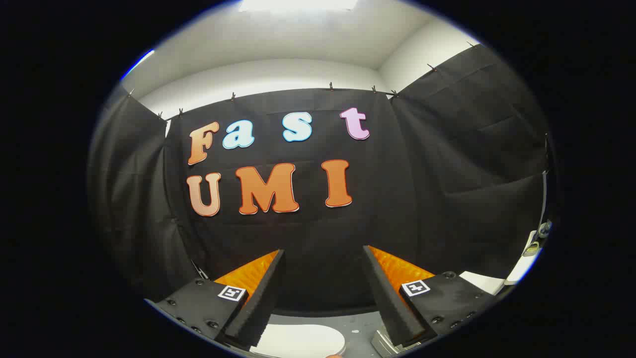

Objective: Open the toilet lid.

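My gripper (323, 256) is held up facing the black cloth wall, its two foam-padded fingers (261, 298) spread wide apart with nothing between them. Low down, below and between the fingers, a rounded white surface (303, 340) shows on the grey floor; it looks like the toilet's closed lid, but only a small part of it shows. The fingers are well above it and touch nothing.
Black cloth walls (447, 164) close the booth ahead and on both sides. A white object (479, 281) lies low to the right of the right finger, with further small items (534, 246) beyond it. A grey metal piece (382, 343) sits by the right finger's base.
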